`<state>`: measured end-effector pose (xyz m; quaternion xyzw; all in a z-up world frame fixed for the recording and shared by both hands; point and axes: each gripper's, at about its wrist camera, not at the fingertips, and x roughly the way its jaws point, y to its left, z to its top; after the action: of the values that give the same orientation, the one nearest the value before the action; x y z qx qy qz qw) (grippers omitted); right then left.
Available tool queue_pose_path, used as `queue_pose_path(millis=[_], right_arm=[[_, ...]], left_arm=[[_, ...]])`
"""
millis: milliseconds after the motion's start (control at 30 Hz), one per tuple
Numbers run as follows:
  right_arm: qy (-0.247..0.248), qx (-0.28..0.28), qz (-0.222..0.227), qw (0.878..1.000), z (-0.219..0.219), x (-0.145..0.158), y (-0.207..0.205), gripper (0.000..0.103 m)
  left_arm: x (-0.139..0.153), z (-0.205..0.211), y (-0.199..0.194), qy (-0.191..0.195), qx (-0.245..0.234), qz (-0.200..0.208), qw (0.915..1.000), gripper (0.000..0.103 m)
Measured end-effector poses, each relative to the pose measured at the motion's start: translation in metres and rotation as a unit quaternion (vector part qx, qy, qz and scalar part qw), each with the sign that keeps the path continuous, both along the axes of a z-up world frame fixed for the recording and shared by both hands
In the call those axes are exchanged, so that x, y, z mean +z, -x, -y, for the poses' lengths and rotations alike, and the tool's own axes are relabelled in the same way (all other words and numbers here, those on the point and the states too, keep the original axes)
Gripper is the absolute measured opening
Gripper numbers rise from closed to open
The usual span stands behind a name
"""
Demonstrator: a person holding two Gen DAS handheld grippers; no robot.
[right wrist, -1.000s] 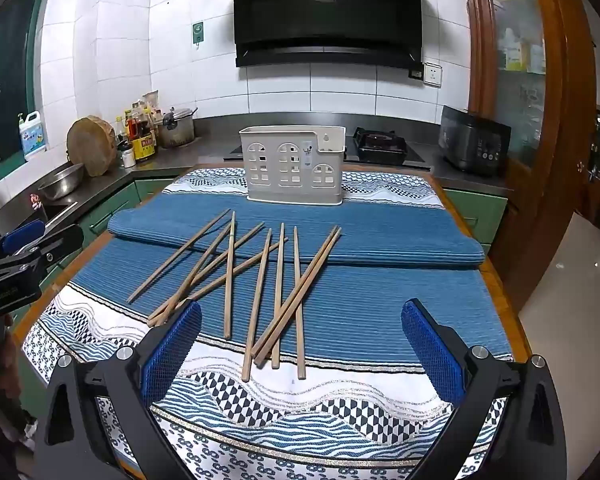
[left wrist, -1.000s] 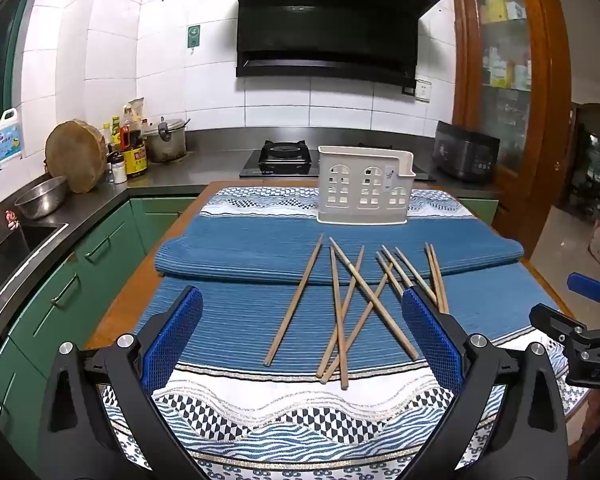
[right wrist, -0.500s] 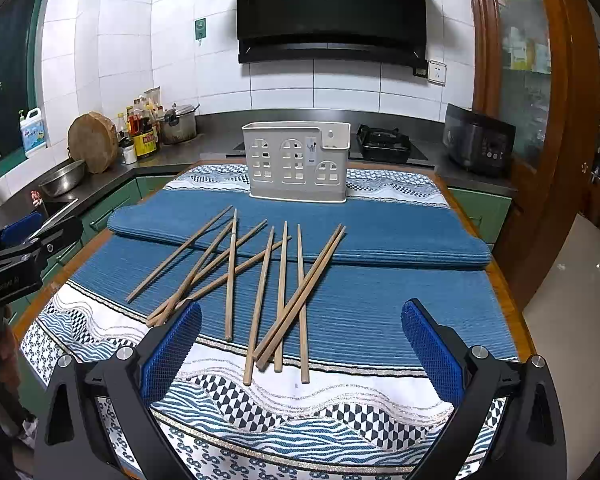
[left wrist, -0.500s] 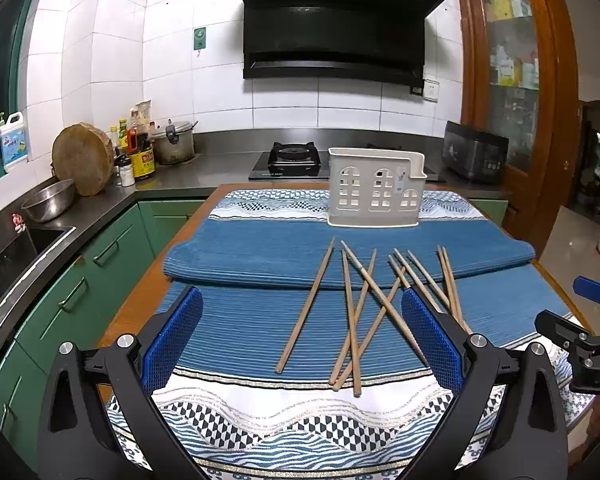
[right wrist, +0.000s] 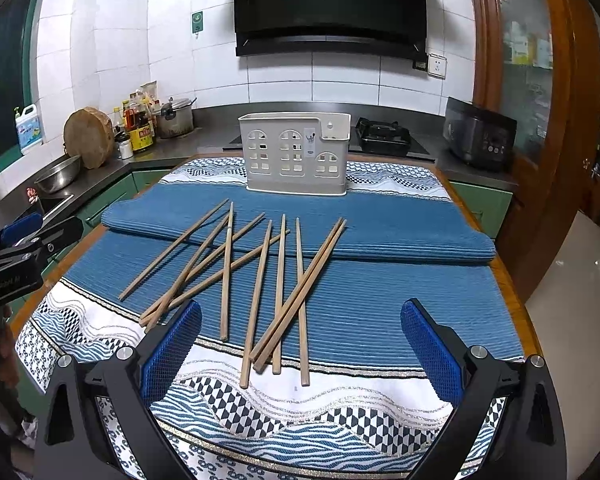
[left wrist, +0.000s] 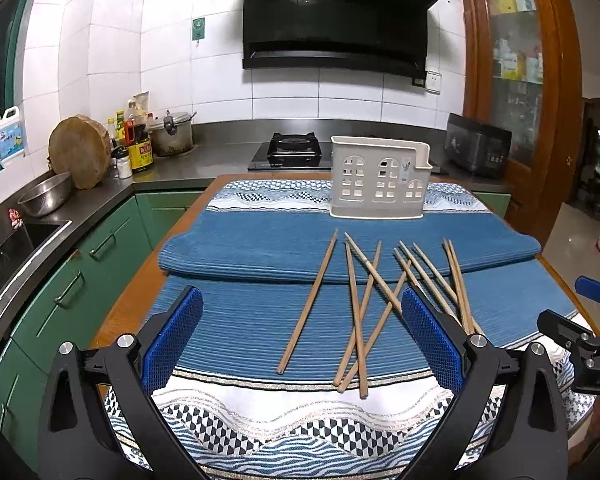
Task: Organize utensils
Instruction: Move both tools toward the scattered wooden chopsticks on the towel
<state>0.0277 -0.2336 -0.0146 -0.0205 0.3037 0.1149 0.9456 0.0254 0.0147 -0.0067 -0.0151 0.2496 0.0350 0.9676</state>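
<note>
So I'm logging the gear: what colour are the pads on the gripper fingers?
Blue with a mesh texture, on black fingers; the pads show best in the right wrist view.

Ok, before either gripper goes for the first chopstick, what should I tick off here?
1. Left gripper open, fingers empty: ok.
2. Right gripper open, fingers empty: ok.
3. Chopsticks all loose on the cloth, none picked up: ok.
4. Chopsticks separated for a clean single grasp: not ok, several cross and overlap.
5. Holder upright at the far end of the cloth: ok.
6. Holder compartments free inside: cannot tell, interior not visible.
</note>
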Motion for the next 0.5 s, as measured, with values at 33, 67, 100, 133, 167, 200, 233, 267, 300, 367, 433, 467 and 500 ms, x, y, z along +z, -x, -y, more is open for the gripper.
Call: queue_pose_path(millis=[33,67,100,133,167,200,233,267,300,367,433,467,500], right_arm=[[0.001,-0.001,0.000,1.000,0.000,-0.001,-0.001,0.096],[0.001,-0.002,-0.001,1.000,0.000,-0.001,-0.002,0.096],[0.000,-0.004,-0.001,1.000,0.000,-0.002,-0.002,0.096],[0.000,-0.005,-0.003,1.000,0.000,-0.004,-0.004,0.096],[0.000,-0.007,-0.005,1.000,0.000,-0.005,-0.005,0.096],[0.002,-0.007,-0.009,1.000,-0.001,-0.007,-0.007,0.096],[0.003,-0.008,-0.011,1.000,-0.001,-0.008,-0.008,0.096],[0.004,-0.008,-0.013,1.000,-0.002,-0.009,-0.010,0.096],[0.005,-0.008,-0.016,1.000,-0.003,-0.011,-0.011,0.096],[0.008,-0.009,-0.019,1.000,-0.004,-0.014,-0.014,0.095],[0.010,-0.010,-0.023,1.000,-0.006,-0.018,-0.016,0.094],[0.012,-0.010,-0.027,1.000,-0.007,-0.020,-0.018,0.093],[0.011,-0.009,-0.031,0.999,-0.007,-0.022,-0.020,0.087]], left_arm=[[-0.001,-0.001,-0.001,0.000,-0.001,0.000,1.0000,0.098],[-0.001,-0.003,-0.002,-0.001,-0.001,0.001,1.0000,0.098],[-0.001,-0.003,-0.003,-0.003,0.000,0.001,1.0000,0.098],[-0.001,-0.004,-0.004,-0.006,0.000,0.001,1.0000,0.098],[-0.002,-0.004,-0.005,-0.007,0.002,0.000,1.0000,0.098],[-0.003,-0.005,-0.006,-0.006,0.002,-0.002,1.0000,0.098],[-0.005,-0.006,-0.007,-0.005,0.001,-0.003,1.0000,0.098],[-0.006,-0.006,-0.009,-0.005,0.001,-0.005,1.0000,0.098],[-0.007,-0.006,-0.010,-0.006,0.002,-0.007,1.0000,0.098],[-0.011,-0.007,-0.013,-0.005,0.002,-0.013,0.9999,0.098],[-0.013,-0.009,-0.016,-0.001,0.003,-0.016,0.9999,0.098],[-0.014,-0.010,-0.016,0.001,0.005,-0.017,0.9998,0.098],[-0.015,-0.012,-0.017,0.004,0.007,-0.019,0.9998,0.098]])
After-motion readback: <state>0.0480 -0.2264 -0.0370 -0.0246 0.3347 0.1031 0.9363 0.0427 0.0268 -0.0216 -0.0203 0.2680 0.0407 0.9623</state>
